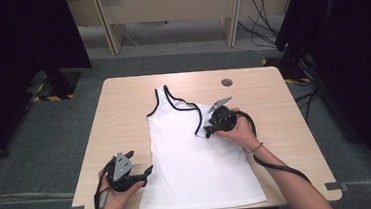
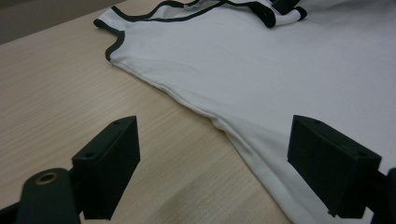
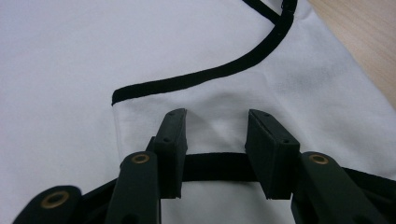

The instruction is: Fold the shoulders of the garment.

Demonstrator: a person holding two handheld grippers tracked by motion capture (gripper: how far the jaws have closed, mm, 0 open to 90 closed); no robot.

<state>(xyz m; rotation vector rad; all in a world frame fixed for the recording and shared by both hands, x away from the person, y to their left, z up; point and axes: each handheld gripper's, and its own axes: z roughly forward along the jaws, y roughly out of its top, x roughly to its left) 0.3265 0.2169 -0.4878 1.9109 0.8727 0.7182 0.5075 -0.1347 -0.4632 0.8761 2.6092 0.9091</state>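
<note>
Nearest me, the left gripper (image 1: 146, 172) sat at the front left of the table (image 1: 122, 97), held in the person's left hand (image 1: 115, 198). In the left gripper view its jaws stood wide apart and held nothing; bare wood lay between them, and the side seam of the white tank top (image 1: 192, 154) ran past the right-hand jaw, which hung over the cloth. I could not tell whether that jaw touched the fabric.

The tank top lay flat along the table's middle, hem toward the person and black-trimmed straps toward the far edge. Its right shoulder part was folded over onto the chest.

Farther off, the right gripper (image 1: 208, 131), in the right hand (image 1: 240, 130), rested on that folded part. In the right gripper view (image 3: 215, 154) its jaws stood partly open, one on either side of a strip of black trim (image 3: 219, 167); the pads had not closed on it. The trim's ends ran under the jaws and were hidden.

Beyond, a small round grey disc (image 1: 227, 82) sat near the table's far edge.
</note>
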